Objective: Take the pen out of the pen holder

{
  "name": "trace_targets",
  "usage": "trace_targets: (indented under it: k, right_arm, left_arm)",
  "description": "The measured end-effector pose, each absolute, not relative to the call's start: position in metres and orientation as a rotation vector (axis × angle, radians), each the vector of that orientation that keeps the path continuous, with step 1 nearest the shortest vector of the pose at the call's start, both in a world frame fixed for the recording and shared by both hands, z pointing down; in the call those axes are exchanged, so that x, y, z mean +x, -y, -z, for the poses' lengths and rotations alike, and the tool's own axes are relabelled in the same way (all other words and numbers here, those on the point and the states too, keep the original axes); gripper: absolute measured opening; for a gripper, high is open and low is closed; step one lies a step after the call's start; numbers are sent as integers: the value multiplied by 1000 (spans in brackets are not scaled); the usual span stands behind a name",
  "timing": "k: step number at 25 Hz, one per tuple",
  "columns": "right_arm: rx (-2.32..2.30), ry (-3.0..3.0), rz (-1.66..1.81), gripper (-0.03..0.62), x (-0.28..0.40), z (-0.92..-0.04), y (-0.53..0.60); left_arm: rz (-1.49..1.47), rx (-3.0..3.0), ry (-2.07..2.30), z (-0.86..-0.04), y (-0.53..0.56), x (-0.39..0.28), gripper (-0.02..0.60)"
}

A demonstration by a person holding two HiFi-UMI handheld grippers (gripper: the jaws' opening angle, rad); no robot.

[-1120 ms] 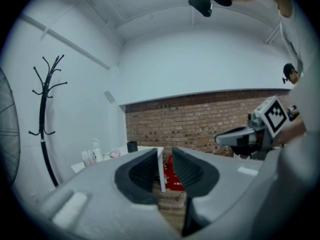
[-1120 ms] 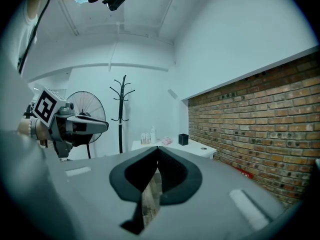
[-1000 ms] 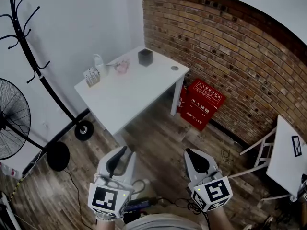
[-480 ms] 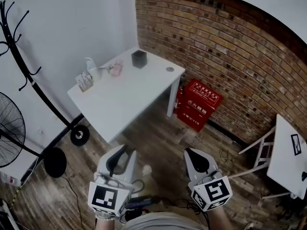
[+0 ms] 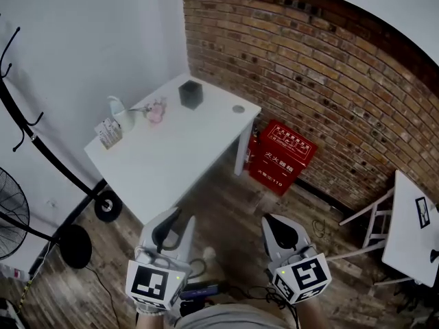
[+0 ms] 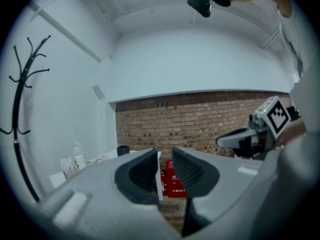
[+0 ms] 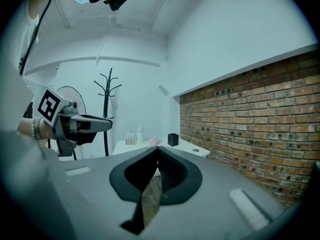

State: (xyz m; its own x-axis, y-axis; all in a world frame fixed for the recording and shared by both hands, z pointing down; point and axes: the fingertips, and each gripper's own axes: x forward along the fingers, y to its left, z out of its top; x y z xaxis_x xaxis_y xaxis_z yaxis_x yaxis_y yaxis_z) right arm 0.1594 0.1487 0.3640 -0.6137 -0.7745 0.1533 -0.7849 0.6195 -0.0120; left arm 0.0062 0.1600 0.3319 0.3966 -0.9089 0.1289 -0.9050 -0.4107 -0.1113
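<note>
The black square pen holder (image 5: 191, 94) stands near the far corner of the white table (image 5: 171, 160), close to the brick wall. It is too far away for a pen to be made out in it. My left gripper (image 5: 176, 214) is held low above the wooden floor, well short of the table, with an empty gap between its jaws. My right gripper (image 5: 269, 220) is beside it with its tips together. In the left gripper view, the left gripper (image 6: 165, 155) points toward the holder (image 6: 123, 150). In the right gripper view, the right gripper (image 7: 158, 148) has the holder (image 7: 173, 139) just above it.
On the table are a white bottle (image 5: 123, 115), a pink object (image 5: 156, 112), a small card box (image 5: 108, 132) and a round grommet (image 5: 238, 108). A red box (image 5: 281, 156) stands by the table leg. A coat stand (image 5: 41, 136) and a fan (image 5: 14, 211) are at the left, and another white table (image 5: 411, 225) at the right.
Both grippers and the head camera have advanced toward the table. The table, coat stand and fan have slid left in the head view. The jaws stand as before.
</note>
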Motion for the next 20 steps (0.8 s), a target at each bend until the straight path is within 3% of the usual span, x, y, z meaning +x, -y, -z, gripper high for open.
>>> trace_targets:
  k: [20]
  right_arm:
    - [1372, 2636, -135, 3, 99, -356, -8]
  left_arm:
    - [236, -2724, -1580, -326, -5, -42, 82]
